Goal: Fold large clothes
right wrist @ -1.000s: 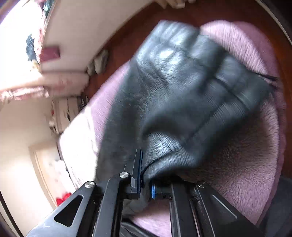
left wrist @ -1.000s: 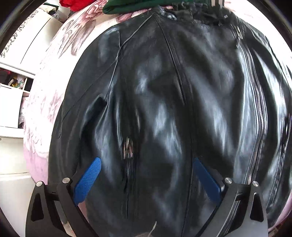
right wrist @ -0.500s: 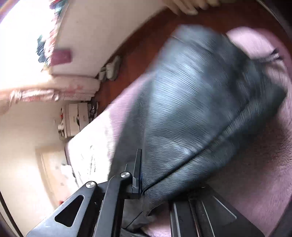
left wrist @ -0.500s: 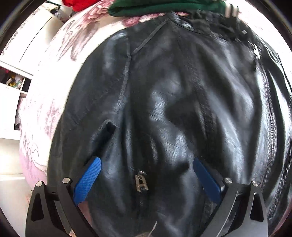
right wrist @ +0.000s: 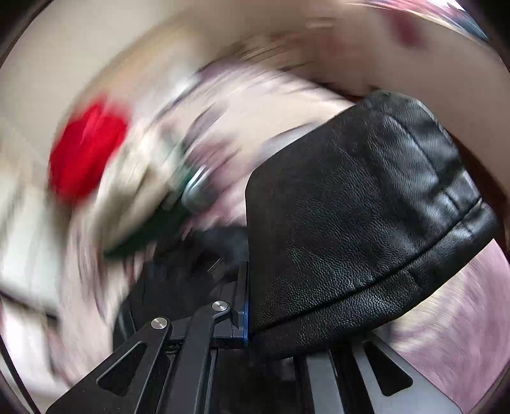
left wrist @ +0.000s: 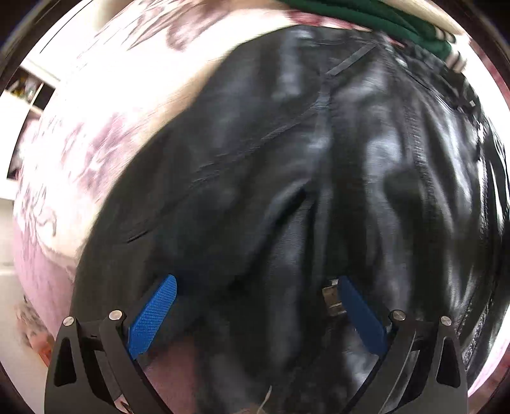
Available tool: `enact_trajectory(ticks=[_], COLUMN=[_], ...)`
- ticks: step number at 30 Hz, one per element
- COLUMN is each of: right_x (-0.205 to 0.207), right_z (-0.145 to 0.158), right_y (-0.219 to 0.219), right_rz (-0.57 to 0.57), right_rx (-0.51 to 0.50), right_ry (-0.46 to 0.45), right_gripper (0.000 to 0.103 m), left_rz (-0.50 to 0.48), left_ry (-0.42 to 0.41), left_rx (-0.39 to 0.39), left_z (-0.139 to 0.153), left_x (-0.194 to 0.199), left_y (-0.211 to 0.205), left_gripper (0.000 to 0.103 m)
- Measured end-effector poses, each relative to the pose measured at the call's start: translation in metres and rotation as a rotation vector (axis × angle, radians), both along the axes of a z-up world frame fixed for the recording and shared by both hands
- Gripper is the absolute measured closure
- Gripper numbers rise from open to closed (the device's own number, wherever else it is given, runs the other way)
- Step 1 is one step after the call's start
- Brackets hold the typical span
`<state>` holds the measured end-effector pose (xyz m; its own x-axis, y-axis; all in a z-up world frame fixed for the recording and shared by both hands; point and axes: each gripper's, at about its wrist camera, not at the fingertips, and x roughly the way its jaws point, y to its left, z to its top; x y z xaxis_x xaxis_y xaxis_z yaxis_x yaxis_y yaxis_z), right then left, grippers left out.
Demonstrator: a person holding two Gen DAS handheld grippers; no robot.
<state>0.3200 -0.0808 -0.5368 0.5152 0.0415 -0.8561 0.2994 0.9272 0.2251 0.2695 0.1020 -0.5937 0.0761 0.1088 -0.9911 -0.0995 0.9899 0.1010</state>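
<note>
Leather fills the left wrist view: the black jacket (left wrist: 318, 191) lies spread on the floral bedspread (left wrist: 95, 111), its lower hem cut off at 6 o'clock, and the left tongs (left wrist: 258, 315) stand wide apart above it with nothing between the blue pads (left wrist: 153, 315), a small metal zipper pull (left wrist: 331, 297) beside the pad at 4 o'clock. The right tongs (right wrist: 251, 305) are clamped on a fold of the jacket (right wrist: 366, 207), whose leather hides the far finger; motion blur smears the rest, leaving only a red shape (right wrist: 86, 153) at 9 o'clock and a green garment (left wrist: 366, 16) at 12 o'clock in the left view
</note>
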Motion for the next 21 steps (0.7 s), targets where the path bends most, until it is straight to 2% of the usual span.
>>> enact_trajectory(ticks=[3,5,7,8,9,10,11,12,15,17,19,21], right_x=[0.028,0.019,-0.002,-0.006,-0.007,-0.010,-0.014,-0.023,-0.057,-0.096,-0.126,-0.148], right_z=[-0.050,-0.094,-0.125,-0.128,-0.124,-0.117,-0.111,-0.099,-0.078,-0.079,-0.095,-0.125], right_y=[0.116,0.175,0.205,0.208,0.200,0.188,0.175,0.156,0.090,0.028,-0.023,-0.071], right_rz=[0.312,0.485,0.566,0.561,0.542,0.506,0.465,0.401,0.174,-0.047,-0.242,-0.428], right_rx=[-0.173,-0.266,-0.296,-0.275,-0.202,-0.074,0.022,0.142,0.388,0.558,0.690,0.784], right_ry=[0.103,0.212,0.312,0.317,0.316,0.332,0.338,0.321,0.288,0.277,0.275,0.257], right_gripper=[0.098,0.098,0.095,0.087,0.073,0.061,0.036,0.027,0.027,0.027,0.027,0.027], left_rz=[0.036,0.055,0.070,0.075,0.078,0.082,0.085,0.085,0.081,0.077,0.075,0.073], left_ry=[0.001,0.009,0.019,0.022,0.024,0.025,0.026,0.026,0.024,0.009,-0.007,-0.025], left_rx=[-0.002,0.000,-0.003,-0.012,-0.022,-0.031,-0.042,-0.048,-0.064,-0.072,-0.082,-0.094], left_z=[-0.001,-0.004,-0.008,-0.010,-0.012,-0.011,-0.011,-0.012,0.002,0.018,0.027,0.035], left_x=[-0.006,-0.011,-0.017,-0.023,-0.026,-0.029,-0.031,-0.036,-0.052,-0.060,-0.063,-0.064], left_y=[0.043,0.066,0.091,0.103,0.113,0.121,0.130,0.139,0.141,0.139,0.133,0.106], left_gripper=[0.000,0.000,0.000,0.000,0.000,0.000,0.000,0.000,0.000,0.000,0.000,0.000])
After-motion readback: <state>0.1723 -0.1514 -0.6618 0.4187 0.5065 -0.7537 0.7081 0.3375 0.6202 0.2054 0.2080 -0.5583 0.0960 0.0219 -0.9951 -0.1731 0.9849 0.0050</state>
